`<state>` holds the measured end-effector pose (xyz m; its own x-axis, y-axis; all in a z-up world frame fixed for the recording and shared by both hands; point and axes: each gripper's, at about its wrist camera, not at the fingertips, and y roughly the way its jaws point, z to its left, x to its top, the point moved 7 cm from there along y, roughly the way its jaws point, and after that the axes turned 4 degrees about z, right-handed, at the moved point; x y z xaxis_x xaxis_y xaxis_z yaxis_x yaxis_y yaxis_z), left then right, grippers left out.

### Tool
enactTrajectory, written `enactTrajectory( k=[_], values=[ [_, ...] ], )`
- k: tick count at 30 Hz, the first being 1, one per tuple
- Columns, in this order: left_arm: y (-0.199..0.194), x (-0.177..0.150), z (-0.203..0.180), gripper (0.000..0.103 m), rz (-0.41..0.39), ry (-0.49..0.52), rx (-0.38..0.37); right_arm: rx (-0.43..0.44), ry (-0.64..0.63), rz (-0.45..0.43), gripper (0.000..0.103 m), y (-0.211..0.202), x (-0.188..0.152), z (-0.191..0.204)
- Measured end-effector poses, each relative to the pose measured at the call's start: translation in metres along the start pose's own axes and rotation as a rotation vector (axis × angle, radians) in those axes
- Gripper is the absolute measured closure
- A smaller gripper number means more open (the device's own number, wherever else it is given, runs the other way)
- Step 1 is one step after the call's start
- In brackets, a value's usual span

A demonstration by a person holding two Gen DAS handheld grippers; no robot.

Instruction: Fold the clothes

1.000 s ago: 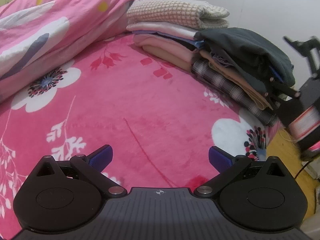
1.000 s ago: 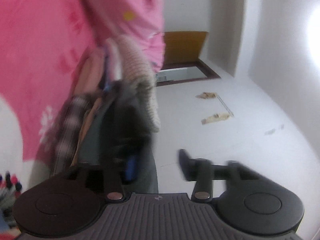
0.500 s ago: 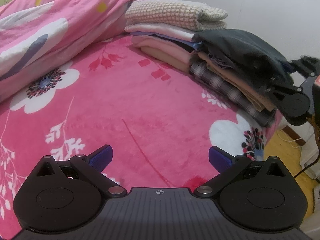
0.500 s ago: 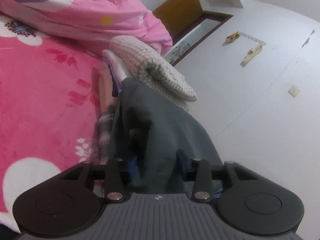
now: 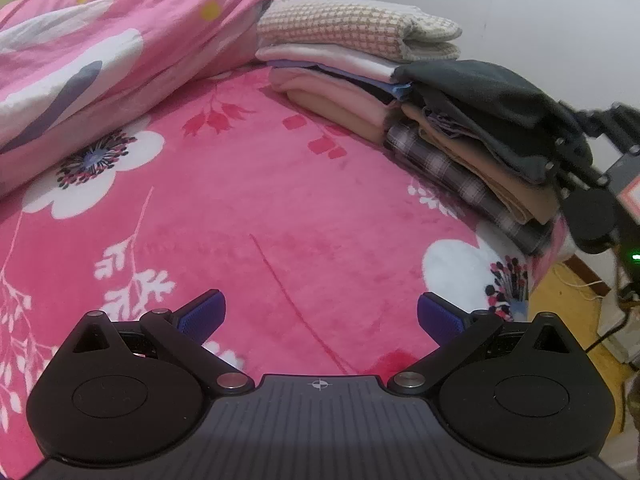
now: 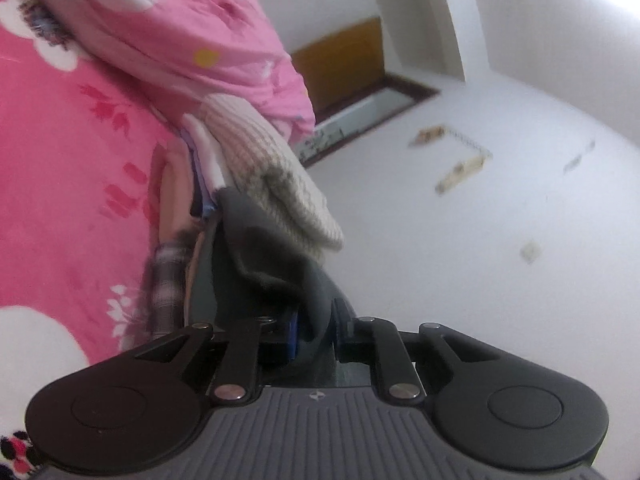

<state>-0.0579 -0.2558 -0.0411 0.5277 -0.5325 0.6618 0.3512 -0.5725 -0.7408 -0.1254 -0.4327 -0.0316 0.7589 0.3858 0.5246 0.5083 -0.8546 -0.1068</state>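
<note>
Fingers of the right gripper are closed narrow on a fold of the dark grey garment, with cloth pinched between the blue pads. Fingers of the left gripper are spread wide and hold nothing; they hover over the pink flowered blanket on the bed. In the left wrist view, the dark grey garment lies on top of a stack of folded clothes at the far right edge of the bed, above a tan piece and a plaid piece. Just beside it stands a second stack topped by a checked knit piece. The right gripper is visible at the garment's near right corner. A pink quilt is bunched at the far left. A white wall borders the bed.
</note>
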Motion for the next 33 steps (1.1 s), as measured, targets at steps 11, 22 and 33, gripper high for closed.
enactTrajectory(
  k=[11,22,33],
  values=[
    [-0.002,-0.002,-0.004,0.000,-0.002,0.011,-0.008,0.108,0.047,-0.001,0.038,-0.026,-0.008,-0.005],
    [-0.009,-0.003,-0.007,0.000,-0.012,0.021,-0.002,0.269,0.201,0.077,0.072,0.023,0.010,-0.012],
    [-0.008,-0.004,-0.002,0.000,-0.002,0.013,-0.002,-0.118,-0.197,-0.026,0.098,0.018,0.000,0.032]
  ],
)
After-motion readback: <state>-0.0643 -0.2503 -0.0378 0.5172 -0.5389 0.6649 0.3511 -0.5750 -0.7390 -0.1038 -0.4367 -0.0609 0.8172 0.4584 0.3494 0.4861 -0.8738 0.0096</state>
